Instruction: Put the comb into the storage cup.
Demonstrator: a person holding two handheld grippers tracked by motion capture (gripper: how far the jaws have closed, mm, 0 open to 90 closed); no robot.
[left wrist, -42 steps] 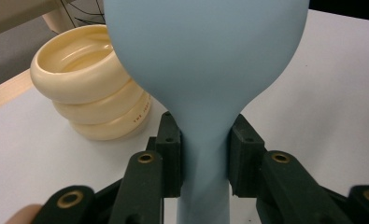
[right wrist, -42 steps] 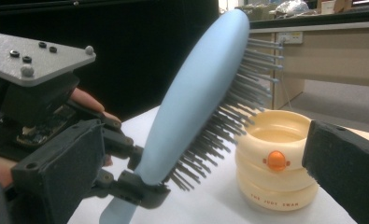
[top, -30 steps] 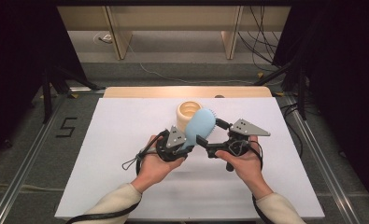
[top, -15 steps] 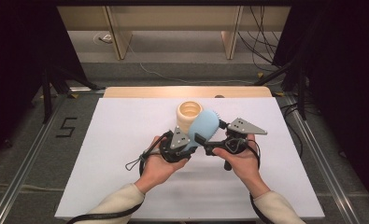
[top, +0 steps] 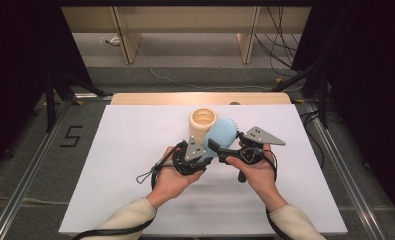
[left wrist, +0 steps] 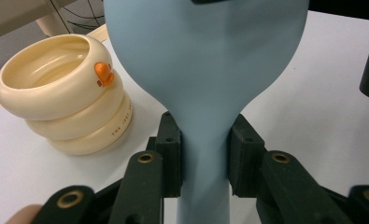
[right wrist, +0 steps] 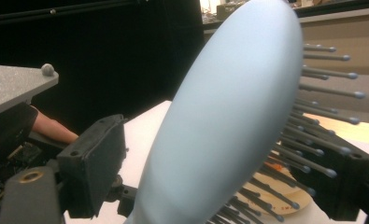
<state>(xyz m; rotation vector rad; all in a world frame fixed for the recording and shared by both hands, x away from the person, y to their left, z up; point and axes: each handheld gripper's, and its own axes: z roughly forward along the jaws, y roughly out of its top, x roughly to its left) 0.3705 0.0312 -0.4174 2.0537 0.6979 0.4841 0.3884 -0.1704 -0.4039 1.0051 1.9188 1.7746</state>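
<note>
**Brush held by both grippers above the mat**

Your left gripper (left wrist: 204, 154) clamps the blue hairbrush (top: 219, 137) at its neck; your right gripper (right wrist: 219, 172) brackets the head, jaws wide, contact unclear; since a second ago the brush has tipped more upright beside the cream cup (top: 203, 122); likely a handover or insertion coming.

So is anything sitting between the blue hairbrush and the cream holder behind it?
Nothing visible does. The blue hairbrush, clamped at its neck by the left gripper, is raised right beside the cream holder, whose open mouth looks clear. The right gripper brackets the brush head, not the gap.
</note>
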